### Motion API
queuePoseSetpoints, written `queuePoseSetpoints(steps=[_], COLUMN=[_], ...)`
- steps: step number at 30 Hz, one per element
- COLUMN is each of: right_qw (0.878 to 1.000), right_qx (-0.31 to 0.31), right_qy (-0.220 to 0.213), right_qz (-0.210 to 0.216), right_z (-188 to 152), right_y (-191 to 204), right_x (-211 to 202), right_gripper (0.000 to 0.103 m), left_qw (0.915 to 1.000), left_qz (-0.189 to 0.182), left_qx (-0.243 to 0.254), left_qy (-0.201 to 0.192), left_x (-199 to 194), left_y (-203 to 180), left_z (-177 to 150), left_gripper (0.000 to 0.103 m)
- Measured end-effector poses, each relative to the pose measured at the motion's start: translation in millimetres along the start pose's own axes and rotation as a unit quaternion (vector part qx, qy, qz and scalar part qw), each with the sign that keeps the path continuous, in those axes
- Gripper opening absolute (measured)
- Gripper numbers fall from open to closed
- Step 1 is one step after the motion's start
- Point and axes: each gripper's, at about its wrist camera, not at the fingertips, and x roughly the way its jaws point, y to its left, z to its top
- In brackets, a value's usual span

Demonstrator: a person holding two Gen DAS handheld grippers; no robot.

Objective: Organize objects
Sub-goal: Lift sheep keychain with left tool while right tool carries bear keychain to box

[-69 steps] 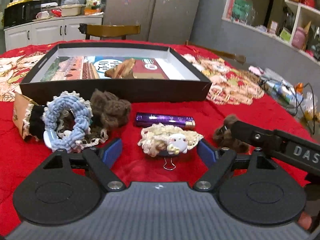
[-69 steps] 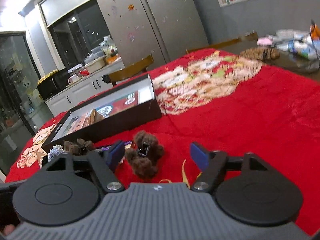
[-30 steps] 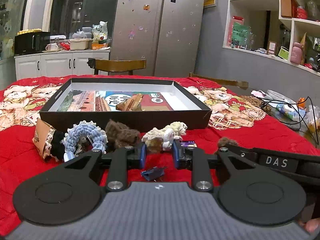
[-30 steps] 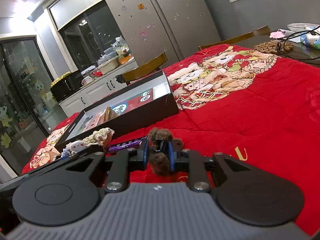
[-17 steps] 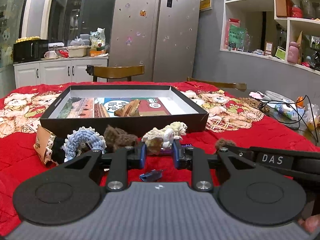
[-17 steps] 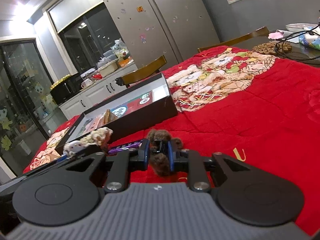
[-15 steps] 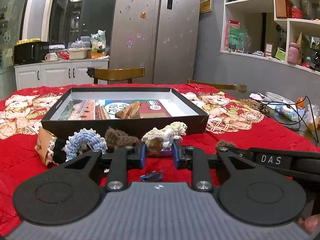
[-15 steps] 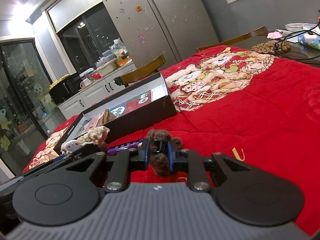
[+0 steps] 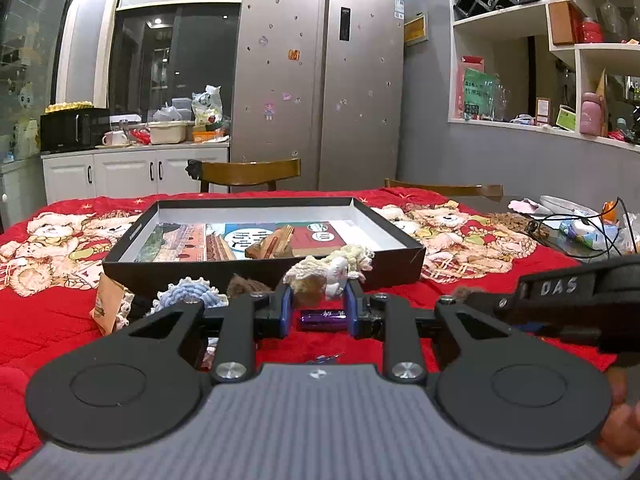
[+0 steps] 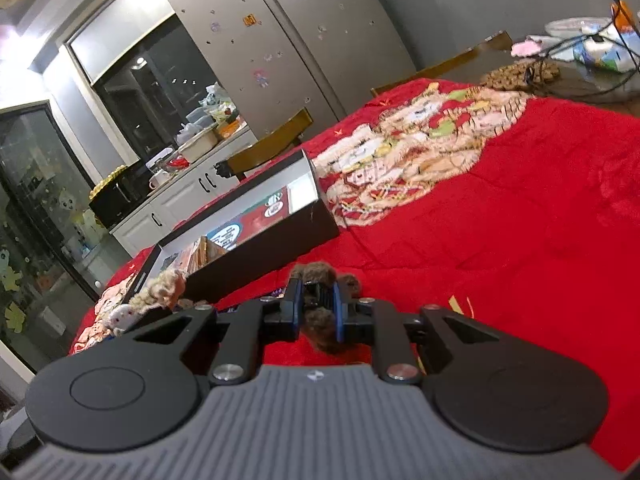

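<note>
above red cloth, left gripper clamps cream clip, "das"-marked right gripper clamps brown clip

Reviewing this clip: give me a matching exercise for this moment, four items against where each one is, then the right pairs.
Items:
1. cream crochet hair clip
2. brown fuzzy hair clip
3. purple tube
4. blue crochet scrunchie

Places:
A. lying on the red cloth in front of the black box
B. clamped in the right gripper
C. on the cloth at the left, beside a brown paper packet
D. clamped in the left gripper

Pairs: 1-D, 2-B, 3-A, 4-C
</note>
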Motion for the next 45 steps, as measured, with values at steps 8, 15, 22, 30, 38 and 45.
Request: queuePoseSetpoints(steps=[8, 15, 22, 30, 38, 45], right_qw=[0.999, 0.996, 0.989, 0.980, 0.974, 0.973], right_qx=[-0.017, -0.054, -0.091, -0.117, -0.131, -0.112], right_qy=[-0.013, -0.031, -0.063, -0.087, -0.085, -0.073], right_qz=[0.027, 0.057, 0.101, 0.138, 0.167, 0.187], right_z=[16.5, 36.1, 72.5, 107.0, 118.9, 117.5], right_y=[14.6, 42.2, 76.5, 124.6, 170.4, 196.9], right_x=[-7.6, -10.2, -13.8, 0.9, 32.6, 70.3], right_gripper=[0.018, 0.018, 0.018, 0.018, 0.018, 0.019], left_qw=[0.9998, 0.9989, 0.9957, 0.9859, 0.9869, 0.9886], left_qz=[0.016, 0.026, 0.072, 0.142, 0.138, 0.116], left_qx=[-0.007, -0.038, -0.054, -0.074, -0.082, -0.093], left_qy=[0.005, -0.001, -0.025, -0.050, -0.015, 0.026], left_x=[1.9, -3.0, -2.9, 4.7, 21.2, 51.9], left_y=[10.8, 25.3, 59.5, 98.7, 129.6, 164.8], left_z=[2.0, 18.3, 66.8, 145.9, 170.3, 157.3], left_gripper=[0.028, 0.027, 0.027, 0.027, 0.027, 0.027])
